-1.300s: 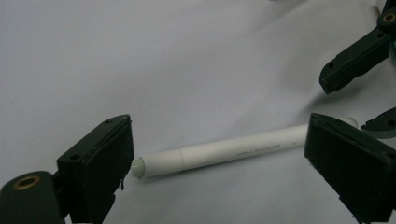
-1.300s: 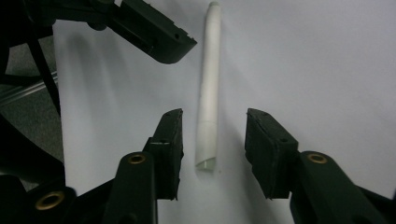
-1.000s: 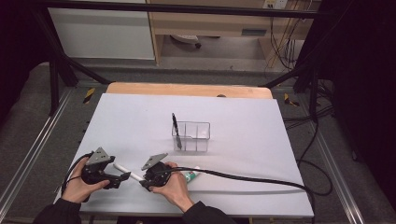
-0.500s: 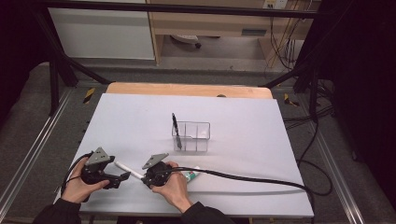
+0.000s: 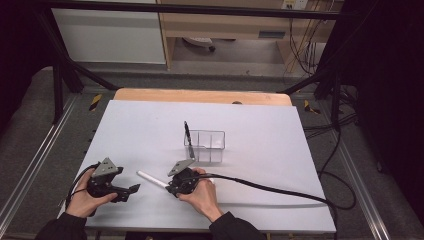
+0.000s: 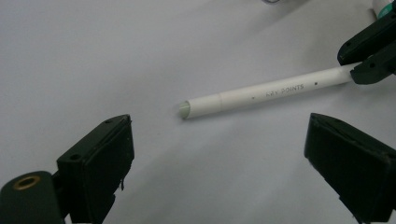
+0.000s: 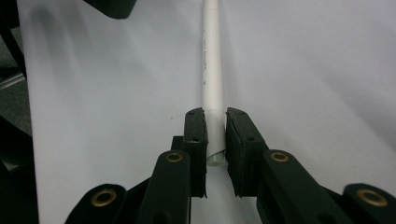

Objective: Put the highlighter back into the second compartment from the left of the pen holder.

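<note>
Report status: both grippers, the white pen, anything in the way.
Right gripper shut on white pen at one end. Left gripper open, apart from it. Clear organizer with black pen beyond.

You can read small grey capitals, "KEY POINTS", printed along the barrel of the white pen.

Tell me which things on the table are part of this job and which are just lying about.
In the job:
- white pen, clamped at one end by the right gripper
- left gripper, jaws open, facing the pen's free end

Lying about:
- clear divided holder
- black pen standing in it
</note>
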